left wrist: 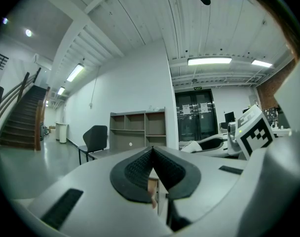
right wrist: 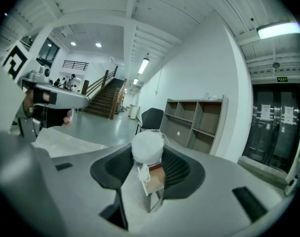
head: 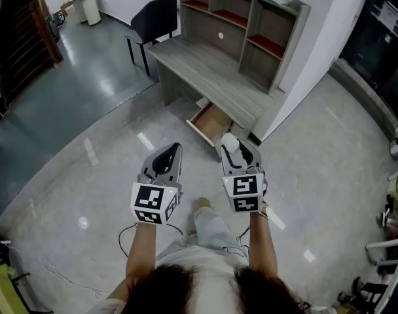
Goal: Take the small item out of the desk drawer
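The right gripper grasps the small white item in its fingers, held out from the open drawer. The item is roundish, with no clear long axis, and its string dangles downward. The left gripper has its fingers clenched and empty.

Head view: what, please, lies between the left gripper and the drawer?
In the head view, only bare grey floor separates left gripper from open wooden drawer.

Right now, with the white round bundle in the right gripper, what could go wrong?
1. The white round bundle sits high at the right gripper's jaw tips, so it may slip out.
2. Its loose white threads dangle and could snag.
3. The wooden desk drawer stands open low down; legs could bump it.
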`<control>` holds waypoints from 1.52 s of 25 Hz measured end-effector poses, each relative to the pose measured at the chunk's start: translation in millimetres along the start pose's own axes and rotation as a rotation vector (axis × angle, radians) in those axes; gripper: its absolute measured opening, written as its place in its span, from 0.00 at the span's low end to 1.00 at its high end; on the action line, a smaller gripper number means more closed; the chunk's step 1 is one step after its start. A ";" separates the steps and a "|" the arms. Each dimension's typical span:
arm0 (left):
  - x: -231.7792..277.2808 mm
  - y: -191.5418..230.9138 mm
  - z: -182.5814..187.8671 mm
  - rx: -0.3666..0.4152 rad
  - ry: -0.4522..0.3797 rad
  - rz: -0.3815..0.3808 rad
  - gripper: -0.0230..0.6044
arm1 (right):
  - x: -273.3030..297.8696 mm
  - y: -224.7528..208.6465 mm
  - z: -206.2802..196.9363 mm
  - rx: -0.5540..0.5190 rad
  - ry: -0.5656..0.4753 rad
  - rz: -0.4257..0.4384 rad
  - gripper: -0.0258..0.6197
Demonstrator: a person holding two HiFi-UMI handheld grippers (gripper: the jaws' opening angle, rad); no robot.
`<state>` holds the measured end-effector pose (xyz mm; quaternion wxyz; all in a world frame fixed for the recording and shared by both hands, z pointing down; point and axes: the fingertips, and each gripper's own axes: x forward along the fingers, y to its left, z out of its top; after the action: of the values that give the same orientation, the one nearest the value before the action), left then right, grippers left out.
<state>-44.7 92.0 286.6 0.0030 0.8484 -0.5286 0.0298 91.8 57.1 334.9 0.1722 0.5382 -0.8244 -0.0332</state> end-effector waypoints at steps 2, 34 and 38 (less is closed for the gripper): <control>-5.7 -2.5 2.3 -0.001 -0.005 -0.005 0.06 | -6.6 4.0 5.5 0.000 -0.012 -0.003 0.33; -28.6 -65.2 29.2 0.005 -0.021 0.018 0.06 | -92.9 -7.9 54.4 0.146 -0.177 0.099 0.33; -38.6 -81.5 31.6 0.005 -0.025 0.032 0.06 | -115.0 -11.3 52.0 0.153 -0.187 0.110 0.33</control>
<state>13.0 161.4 255.2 -0.0062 0.8401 -0.5420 0.0204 126.6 148.9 254.8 0.0544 0.4982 -0.8653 -0.0109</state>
